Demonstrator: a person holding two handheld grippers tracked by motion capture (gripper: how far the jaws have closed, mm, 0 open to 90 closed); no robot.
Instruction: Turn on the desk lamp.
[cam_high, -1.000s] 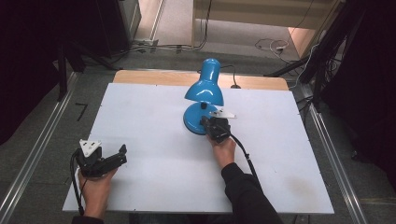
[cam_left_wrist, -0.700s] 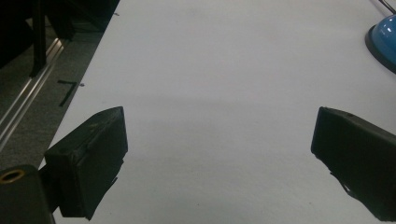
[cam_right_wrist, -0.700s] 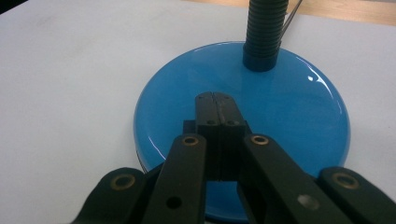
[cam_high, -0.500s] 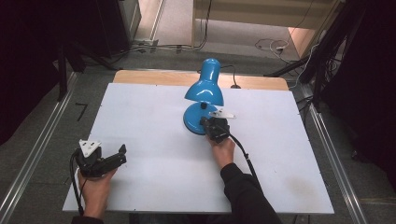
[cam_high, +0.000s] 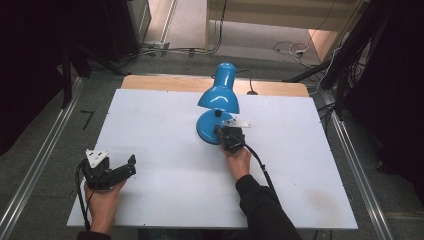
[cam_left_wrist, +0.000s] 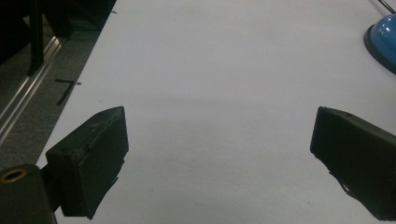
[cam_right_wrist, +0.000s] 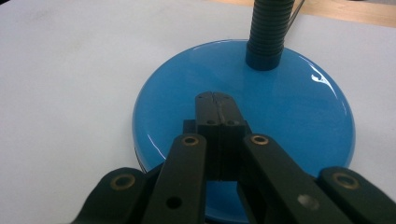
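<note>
A blue desk lamp stands at the back middle of the white table (cam_high: 150, 125), its shade (cam_high: 220, 90) bent over its round base (cam_high: 206, 129). My right gripper (cam_high: 220, 131) is shut, jaws pressed together with nothing between them. In the right gripper view its tips (cam_right_wrist: 216, 98) lie over the middle of the glossy base (cam_right_wrist: 289, 112), just in front of the ribbed black neck (cam_right_wrist: 270, 32). My left gripper (cam_high: 131, 166) is held low over the table's front left, open and with nothing between its jaws. In the left gripper view (cam_left_wrist: 219, 121) the base's edge (cam_left_wrist: 384, 39) shows far off at the upper right.
A wooden strip (cam_high: 165, 82) runs along the table's back edge, where the lamp's cord (cam_high: 251, 91) drops off. Metal rails (cam_high: 45, 160) flank the table on the floor. Bare white tabletop (cam_left_wrist: 210, 60) lies between the two grippers.
</note>
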